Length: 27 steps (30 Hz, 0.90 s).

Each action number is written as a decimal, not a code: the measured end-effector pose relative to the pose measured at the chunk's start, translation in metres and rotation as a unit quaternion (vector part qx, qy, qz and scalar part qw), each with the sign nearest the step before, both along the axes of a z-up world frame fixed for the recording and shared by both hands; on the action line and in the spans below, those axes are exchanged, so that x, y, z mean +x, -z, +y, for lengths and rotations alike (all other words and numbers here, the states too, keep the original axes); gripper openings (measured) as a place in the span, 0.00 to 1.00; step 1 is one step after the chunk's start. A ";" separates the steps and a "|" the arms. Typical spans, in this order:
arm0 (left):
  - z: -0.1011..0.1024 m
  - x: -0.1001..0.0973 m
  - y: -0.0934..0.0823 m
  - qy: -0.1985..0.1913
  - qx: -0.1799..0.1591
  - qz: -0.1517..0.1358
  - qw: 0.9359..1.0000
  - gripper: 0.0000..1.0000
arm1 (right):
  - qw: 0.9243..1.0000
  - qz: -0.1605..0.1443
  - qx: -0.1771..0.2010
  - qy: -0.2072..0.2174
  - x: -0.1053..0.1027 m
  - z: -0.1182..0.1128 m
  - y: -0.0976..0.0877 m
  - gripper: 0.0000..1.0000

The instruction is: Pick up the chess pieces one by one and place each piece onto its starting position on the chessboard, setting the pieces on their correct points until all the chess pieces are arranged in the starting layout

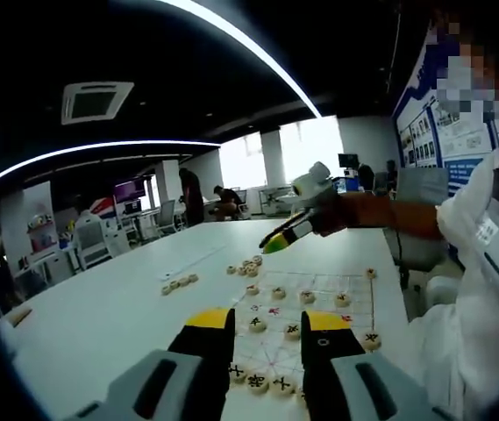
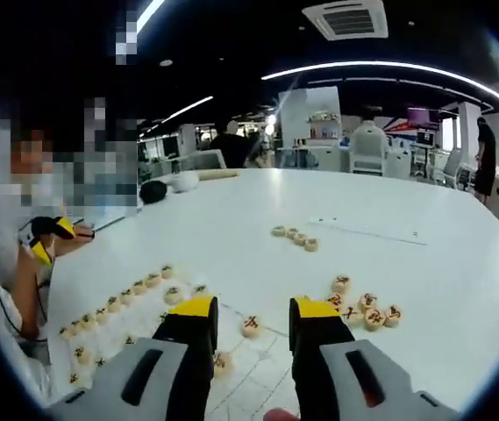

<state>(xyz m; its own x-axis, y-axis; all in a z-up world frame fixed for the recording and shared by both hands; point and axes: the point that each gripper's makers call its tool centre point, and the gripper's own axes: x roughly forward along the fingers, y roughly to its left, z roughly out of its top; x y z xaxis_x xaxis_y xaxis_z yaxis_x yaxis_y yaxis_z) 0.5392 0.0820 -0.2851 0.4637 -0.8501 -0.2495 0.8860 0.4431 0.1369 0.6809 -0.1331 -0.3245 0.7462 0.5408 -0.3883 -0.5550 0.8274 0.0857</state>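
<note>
A xiangqi board (image 1: 322,282) is drawn in thin lines on the white table. Round cream chess pieces (image 1: 257,324) with red or black characters sit on it. My left gripper (image 1: 267,323) hovers open over the near edge of the board, nothing between its black, yellow-tipped jaws. My right gripper (image 1: 281,237) comes in from the right, above the board's far side. In the right gripper view my right gripper (image 2: 253,309) is open and empty above the board (image 2: 249,379), with one piece (image 2: 251,326) lying below the gap. The left gripper (image 2: 47,237) shows far left.
Loose pieces lie off the board in small clusters (image 1: 247,266) (image 1: 179,282) (image 2: 368,312) (image 2: 295,237). A row of pieces (image 2: 117,301) lines the board's left edge. A black ball (image 2: 153,190) and a white object (image 2: 184,181) sit far back. Office chairs and people stand beyond the table.
</note>
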 end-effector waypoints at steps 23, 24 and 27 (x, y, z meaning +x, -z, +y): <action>0.008 0.007 0.001 -0.014 -0.005 0.004 1.000 0.32 | 0.996 0.024 -0.080 0.039 0.137 0.023 0.050 0.33; 0.008 0.007 0.001 -0.015 -0.005 0.004 1.000 0.32 | 0.996 0.022 -0.083 0.039 0.140 0.026 0.051 0.33; 0.009 0.008 0.000 -0.016 -0.006 0.004 1.000 0.32 | 0.995 0.020 -0.093 0.033 0.148 0.035 0.052 0.33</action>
<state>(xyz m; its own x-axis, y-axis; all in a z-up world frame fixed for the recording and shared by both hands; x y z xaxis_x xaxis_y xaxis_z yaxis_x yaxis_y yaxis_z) 0.5468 0.0908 -0.2854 0.4882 -0.8383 -0.2429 0.8727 0.4723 0.1238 0.8291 -0.0980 -0.3765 0.7588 0.4081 -0.5076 -0.4989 0.8652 -0.0502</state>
